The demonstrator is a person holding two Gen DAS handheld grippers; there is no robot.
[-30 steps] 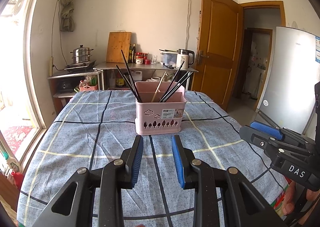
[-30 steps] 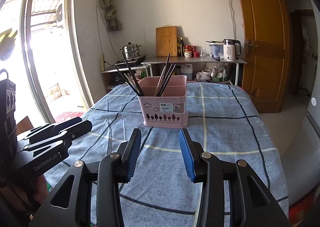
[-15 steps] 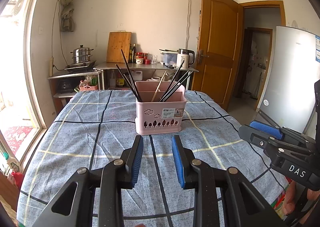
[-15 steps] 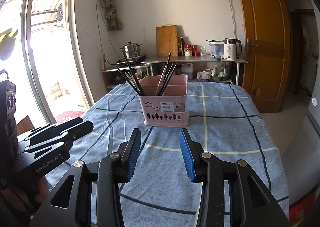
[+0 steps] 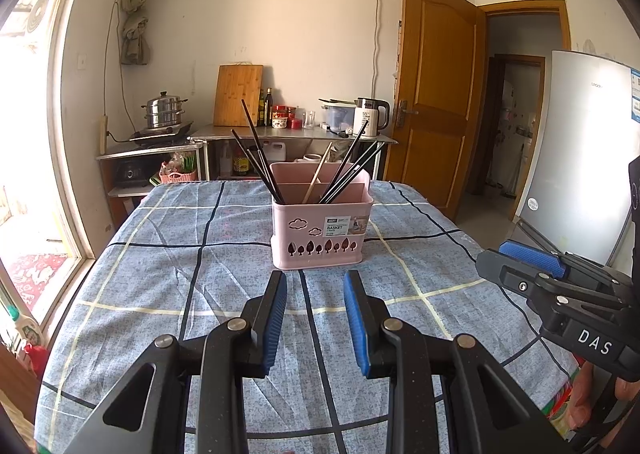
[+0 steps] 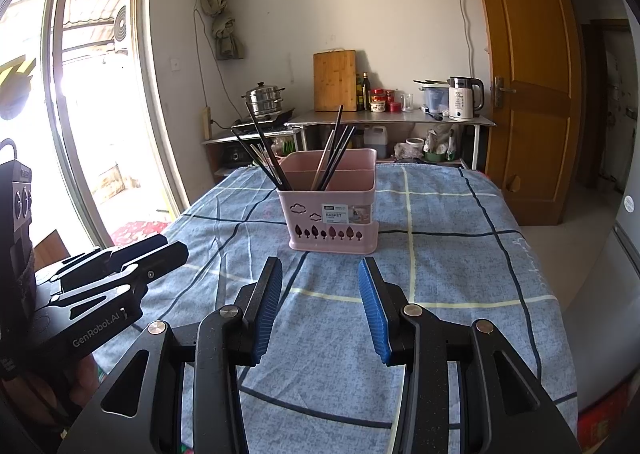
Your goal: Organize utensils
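Pink utensil basket [image 5: 322, 232] standing upright at frame centre on worktop [image 5: 160, 274] under blue checked cloth. Dark chopsticks [image 5: 260, 157] leaning left in the left compartment; more dark ones plus one pale wooden chopstick [image 5: 316, 179] in the middle section. Left gripper [image 5: 315, 282] low at frame bottom, jaws parted, holding nothing, short of the basket. Right gripper [image 6: 319, 268] likewise: jaws parted wider, empty, clear of the basket [image 6: 332, 209]. Kettle [image 5: 370, 115] on rear counter, upper centre.
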